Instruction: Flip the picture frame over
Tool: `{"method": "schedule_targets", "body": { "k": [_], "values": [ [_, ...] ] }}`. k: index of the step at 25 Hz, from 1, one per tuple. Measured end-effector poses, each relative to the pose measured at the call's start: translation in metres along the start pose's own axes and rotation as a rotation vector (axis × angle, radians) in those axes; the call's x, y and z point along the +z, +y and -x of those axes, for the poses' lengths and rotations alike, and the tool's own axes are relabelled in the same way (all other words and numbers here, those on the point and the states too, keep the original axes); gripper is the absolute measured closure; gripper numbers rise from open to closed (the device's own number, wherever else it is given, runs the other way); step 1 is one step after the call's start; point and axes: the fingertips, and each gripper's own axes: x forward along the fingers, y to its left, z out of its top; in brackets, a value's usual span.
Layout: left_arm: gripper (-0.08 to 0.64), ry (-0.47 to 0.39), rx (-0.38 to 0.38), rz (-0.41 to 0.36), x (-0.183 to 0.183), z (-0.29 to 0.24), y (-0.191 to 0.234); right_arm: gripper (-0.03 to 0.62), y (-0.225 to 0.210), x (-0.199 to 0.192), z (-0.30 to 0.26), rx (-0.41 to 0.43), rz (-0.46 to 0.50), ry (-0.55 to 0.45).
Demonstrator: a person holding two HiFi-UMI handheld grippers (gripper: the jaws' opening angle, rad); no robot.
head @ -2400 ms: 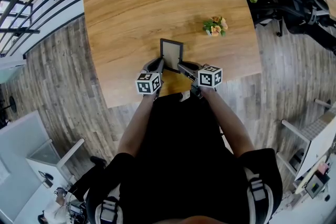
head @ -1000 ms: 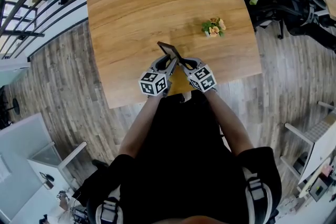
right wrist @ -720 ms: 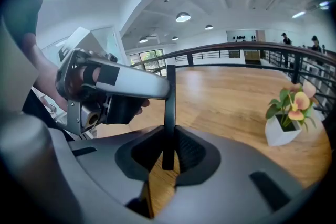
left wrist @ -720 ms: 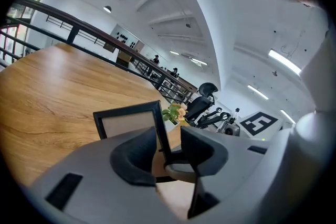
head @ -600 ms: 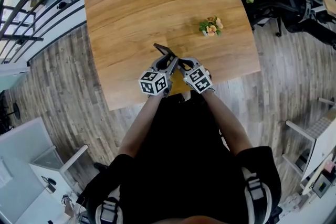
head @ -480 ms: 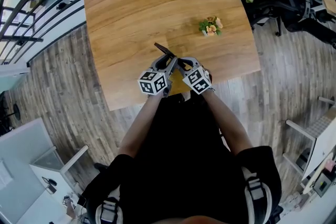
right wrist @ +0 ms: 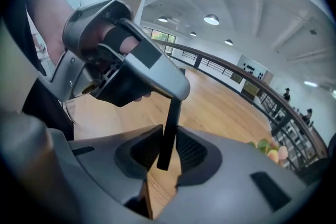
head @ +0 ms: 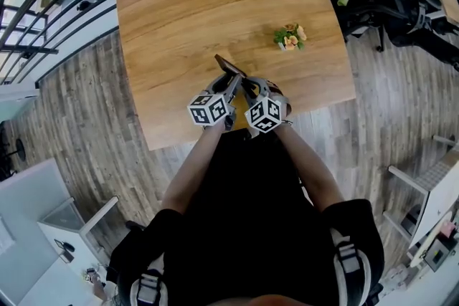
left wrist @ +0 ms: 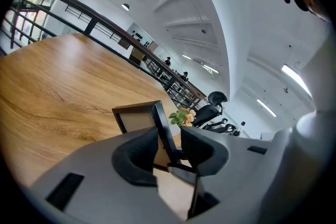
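Note:
The picture frame (head: pixel 229 68), dark-rimmed with a pale panel, stands tilted on edge near the front of the wooden table (head: pixel 201 3). Both grippers meet at its near end. In the left gripper view, my left gripper (left wrist: pixel 169 149) is shut on the frame's dark side bar (left wrist: pixel 160 126), and the pale panel (left wrist: pixel 137 117) shows to the left of it. In the right gripper view, my right gripper (right wrist: pixel 169 152) is shut on the frame's thin edge (right wrist: pixel 168 131), with the left gripper (right wrist: pixel 131 73) just above. From the head view the left gripper (head: pixel 231 87) and right gripper (head: pixel 249 88) sit side by side.
A small bunch of orange flowers (head: pixel 291 37) lies on the table to the right of the frame and shows as flowers (left wrist: pixel 181 117) in the left gripper view. The table's front edge (head: pixel 244 127) is right below the grippers. Railings and office chairs stand beyond the table.
The frame, earlier upright and face-on, has turned edge-on and tilted. The right gripper has rolled, and its marker cube has swung left, close to the left cube. The left gripper has barely moved.

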Motion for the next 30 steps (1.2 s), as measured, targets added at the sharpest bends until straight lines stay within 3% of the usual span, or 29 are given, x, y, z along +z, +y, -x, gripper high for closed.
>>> {"method": "schedule_targets", "body": {
  "k": [6,13,23,30],
  "values": [
    [0.413,-0.001,0.087,0.04,0.004,-0.006,0.011,0.506,-0.009,0.004,-0.002,-0.12,0.155,0.047],
    [0.42,-0.019,0.126,0.186,0.008,-0.015,0.02,0.505,-0.015,0.005,0.0,-0.216,0.284,0.058],
    [0.457,-0.04,0.055,0.281,0.01,-0.017,0.014,0.488,-0.016,0.005,0.003,-0.195,0.252,0.031],
    [0.465,-0.026,0.034,0.254,0.011,-0.017,0.014,0.478,-0.007,0.003,0.0,-0.114,0.243,-0.007]
  ]
}}
